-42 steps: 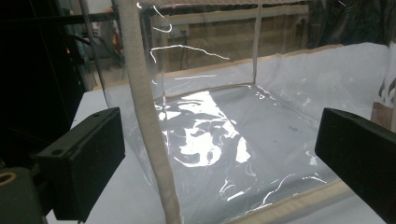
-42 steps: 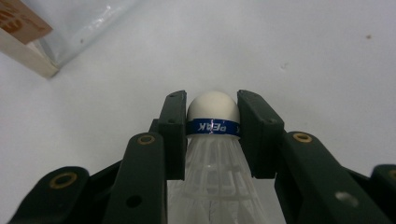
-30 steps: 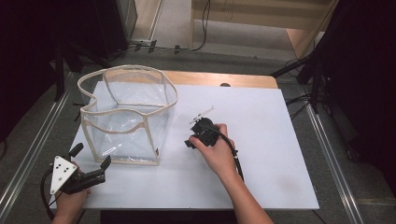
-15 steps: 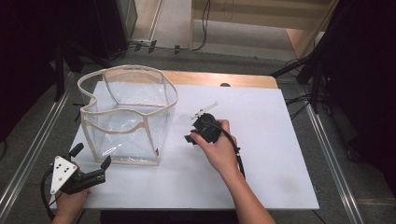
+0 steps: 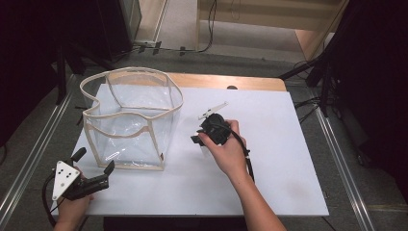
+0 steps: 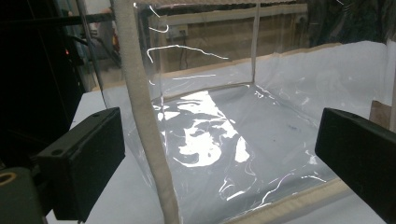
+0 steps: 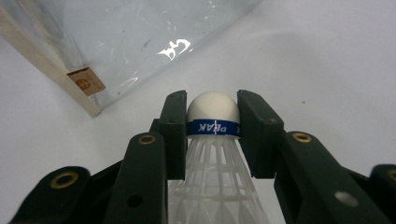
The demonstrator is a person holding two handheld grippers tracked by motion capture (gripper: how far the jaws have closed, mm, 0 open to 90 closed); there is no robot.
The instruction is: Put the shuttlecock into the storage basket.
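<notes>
A white shuttlecock (image 7: pixel 212 122) with a blue band on its cork is clamped between the black jaws of my right gripper (image 7: pixel 212 116), which is shut on it. In the high view the right gripper (image 5: pixel 199 139) is held above the middle of the white table, just right of a clear plastic bag (image 5: pixel 132 120) with cream fabric edging that stands open. My left gripper (image 5: pixel 94 163) rests at the table's front left corner, open, its jaws facing the clear plastic bag (image 6: pixel 224 140) with nothing between them.
The white table top (image 5: pixel 288 159) has bare room to the right and front of the bag. A wooden strip (image 5: pixel 231 81) runs along its far edge. Metal rails and dark stands flank both sides.
The right hand has tilted and shifted slightly with the shuttlecock in its jaws. The left gripper and the bag have not moved.
</notes>
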